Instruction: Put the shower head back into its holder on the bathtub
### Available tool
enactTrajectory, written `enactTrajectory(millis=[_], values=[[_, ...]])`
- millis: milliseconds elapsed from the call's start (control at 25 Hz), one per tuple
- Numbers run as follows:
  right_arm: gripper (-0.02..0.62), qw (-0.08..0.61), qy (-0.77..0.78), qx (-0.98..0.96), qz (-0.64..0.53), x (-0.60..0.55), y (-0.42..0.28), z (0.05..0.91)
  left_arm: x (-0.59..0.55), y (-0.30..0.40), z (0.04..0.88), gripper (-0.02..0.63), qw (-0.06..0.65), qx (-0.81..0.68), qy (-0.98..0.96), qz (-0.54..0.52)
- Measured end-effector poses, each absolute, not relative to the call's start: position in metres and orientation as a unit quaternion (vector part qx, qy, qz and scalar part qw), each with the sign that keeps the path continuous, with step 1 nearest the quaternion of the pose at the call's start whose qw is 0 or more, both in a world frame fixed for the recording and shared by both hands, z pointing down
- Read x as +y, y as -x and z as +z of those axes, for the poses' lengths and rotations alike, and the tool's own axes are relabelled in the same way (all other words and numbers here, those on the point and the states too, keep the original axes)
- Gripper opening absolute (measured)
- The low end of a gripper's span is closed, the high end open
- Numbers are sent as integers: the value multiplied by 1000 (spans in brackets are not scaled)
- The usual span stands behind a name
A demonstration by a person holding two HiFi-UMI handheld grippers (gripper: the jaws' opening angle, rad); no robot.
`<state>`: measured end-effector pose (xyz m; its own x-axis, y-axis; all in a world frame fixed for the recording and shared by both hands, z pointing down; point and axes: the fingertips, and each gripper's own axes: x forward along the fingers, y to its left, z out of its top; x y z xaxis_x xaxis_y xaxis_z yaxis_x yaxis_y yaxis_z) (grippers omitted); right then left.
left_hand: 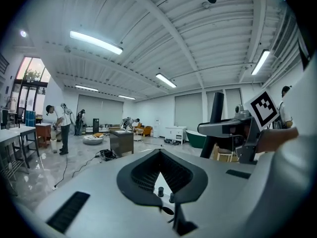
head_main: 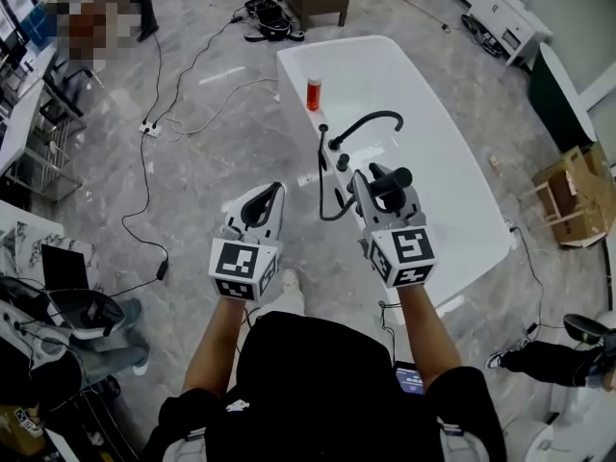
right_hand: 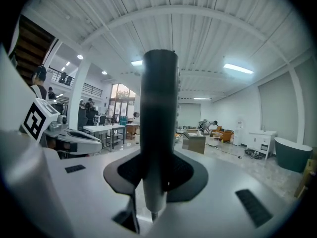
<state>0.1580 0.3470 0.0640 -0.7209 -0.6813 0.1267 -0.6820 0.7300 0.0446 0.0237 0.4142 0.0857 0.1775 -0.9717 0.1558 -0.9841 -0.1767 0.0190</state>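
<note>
In the head view the left gripper [head_main: 268,198] is held out in front of the person with its jaws pressed together and nothing between them. Beside it, to its right, the right gripper [head_main: 377,185] pinches the black shower head [head_main: 397,176] by its handle. A black hose [head_main: 325,205] loops down just left of this gripper. The white bathtub [head_main: 433,114] lies ahead of and below the right gripper, and the curved black faucet [head_main: 371,120] stands on the tub's near rim just beyond the jaws. A red bottle [head_main: 313,94] stands further along the same rim. The small black fittings by the faucet are too small to tell which one is the holder.

In the left gripper view the left gripper [left_hand: 159,155] shows its dark pads meeting in a closed V, empty. Off to its right stands the shower head [left_hand: 216,110] as a dark upright bar.

In the right gripper view the right gripper [right_hand: 157,175] has its jaws set apart around the shower head [right_hand: 158,108], clamping the handle (a thick dark cylinder, upright between the pads, with its narrower end pointing down). The left gripper [right_hand: 74,138] sits off to its left.
</note>
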Motion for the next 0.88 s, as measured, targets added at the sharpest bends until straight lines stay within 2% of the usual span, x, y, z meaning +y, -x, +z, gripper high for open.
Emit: enactTrajectory(millis=[400,880], values=[[114,77,-392,-917,7,281,-105,66,345,29,92,14,74,-613,-785,53],[114,84,-401,-912,22,211,-89,73,274,40,107,14,96,-595,-795,74]])
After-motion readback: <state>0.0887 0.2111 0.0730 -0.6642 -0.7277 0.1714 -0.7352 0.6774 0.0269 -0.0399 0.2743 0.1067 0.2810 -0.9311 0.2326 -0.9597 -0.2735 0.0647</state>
